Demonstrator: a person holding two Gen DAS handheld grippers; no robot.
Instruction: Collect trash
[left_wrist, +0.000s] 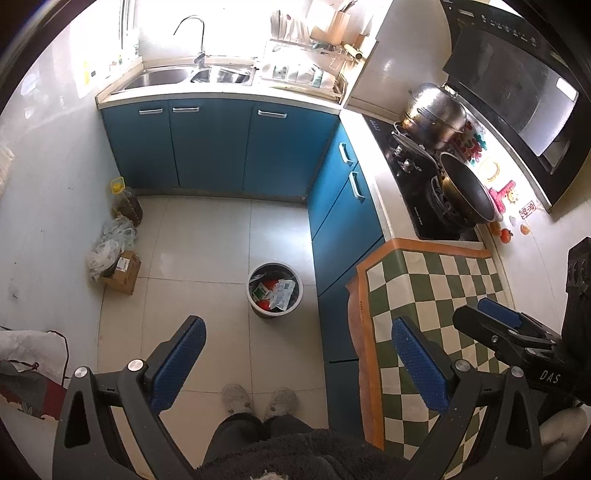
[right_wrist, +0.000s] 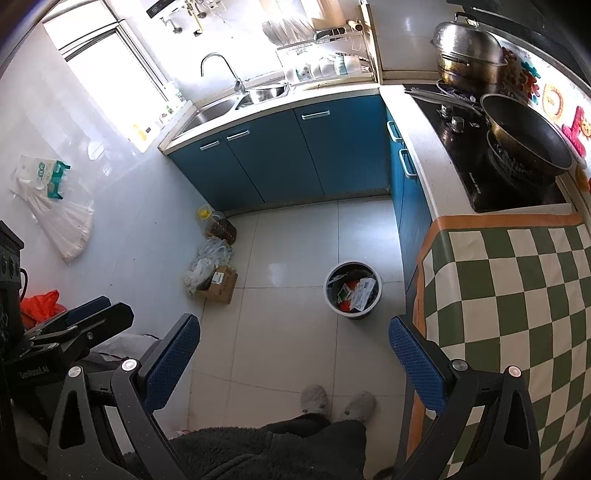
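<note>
While both grippers hang high over the kitchen floor, I read this as either the very start or the very end of a collecting pass, since nothing is in hand. On my left gripper (left_wrist: 299, 363) the blue pads stand wide apart with only floor tiles and the person's slippers (left_wrist: 258, 400) showing between them; my right gripper (right_wrist: 293, 363) is spread just as wide and equally empty. The trash bin (left_wrist: 274, 290) sits on the floor just beside the blue cabinets (left_wrist: 347, 221), below the corner of the checkered cloth (left_wrist: 436, 288) that covers the counter end. It already holds wrappers and a red scrap, so I judge some trash has been dropped in. That cloth looks bare from both views, so I see nothing left to pick there. What remains loose is against the far wall: a heap of crumpled plastic bags (right_wrist: 208, 258) resting on a cardboard box (right_wrist: 219, 284), with an oil bottle (right_wrist: 218, 225) just behind them, all well apart from the bin. If those bags count as trash, my next move calls for lowering one gripper toward the heap, closing on a fold of plastic, and carrying it across to the bin. Thin film may slip or drag the box, so I would pinch a thick bunch.
</note>
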